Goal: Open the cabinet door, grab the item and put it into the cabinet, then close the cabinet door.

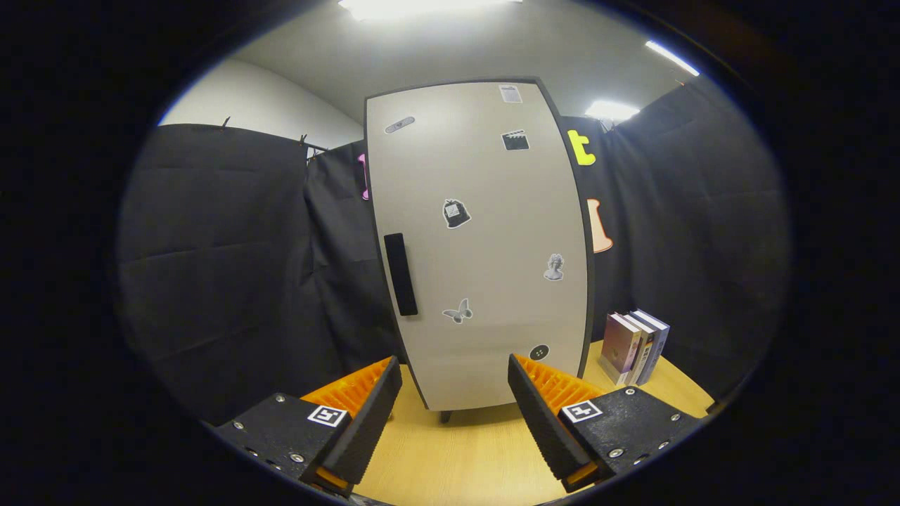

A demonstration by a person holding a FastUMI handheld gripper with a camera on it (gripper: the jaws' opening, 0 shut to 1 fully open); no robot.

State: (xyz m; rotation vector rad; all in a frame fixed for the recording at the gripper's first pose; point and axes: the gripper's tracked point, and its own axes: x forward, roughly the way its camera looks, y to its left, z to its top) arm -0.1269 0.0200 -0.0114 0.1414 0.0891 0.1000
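Gripper view: we see the gripper (pixel 455 393) w/ fingers apart, holding nothing, just ahead of the shut cabinet door (pixel 485 239). Books (pixel 633 348) stand beside the cabinet near the table (pixel 464 457) edge.

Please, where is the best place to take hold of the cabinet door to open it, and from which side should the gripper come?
Probably the dark vertical handle near the left edge of the closed cabinet door. It is a tall, narrow bar, so the open gripper could come straight from the front with one finger on each side. With the handle there, the hinges are likely on the right, so pull the left edge outward.
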